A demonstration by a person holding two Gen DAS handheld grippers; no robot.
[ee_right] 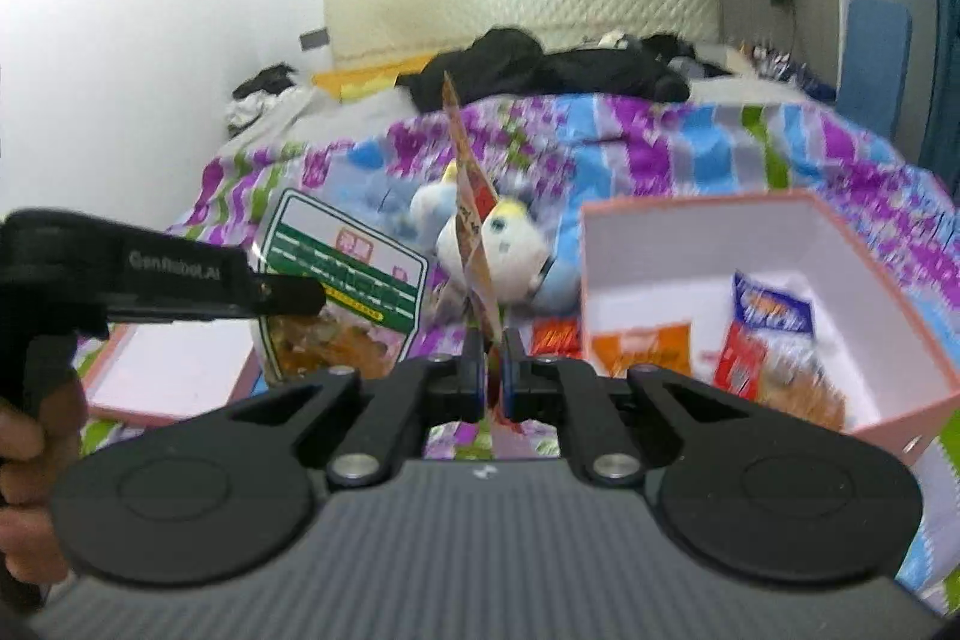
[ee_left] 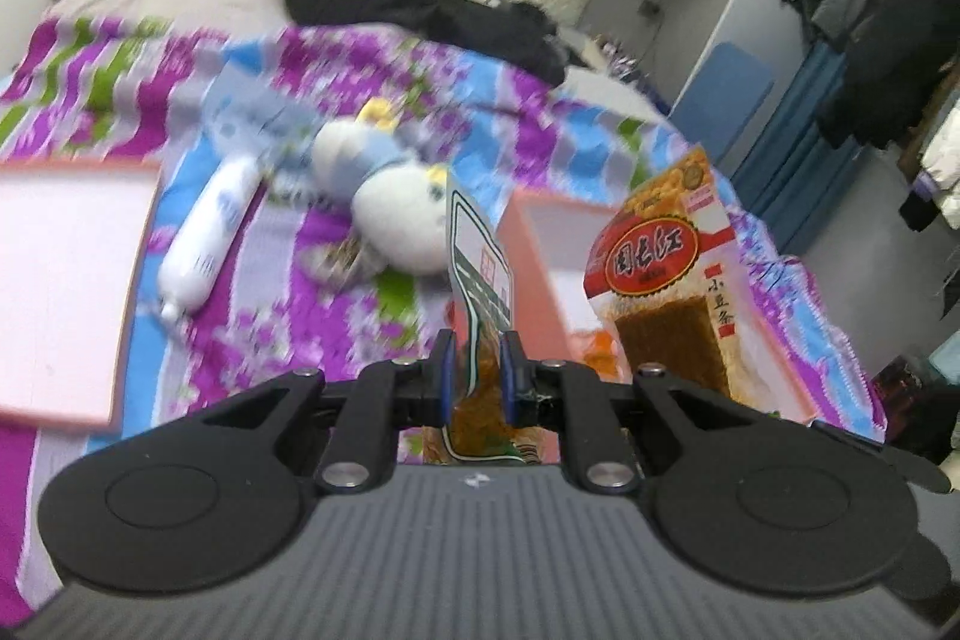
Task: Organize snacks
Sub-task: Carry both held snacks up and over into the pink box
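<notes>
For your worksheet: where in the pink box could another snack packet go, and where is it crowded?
In the pink box, the white floor along its back and left walls is bare. The front right is crowded with the blue-topped packet and orange packet.

We see even, bright indoor light and no hard shadows — the bedspread [ee_left: 336, 64] smears with motion blur, and fisheye bending curves both views' edges.
</notes>
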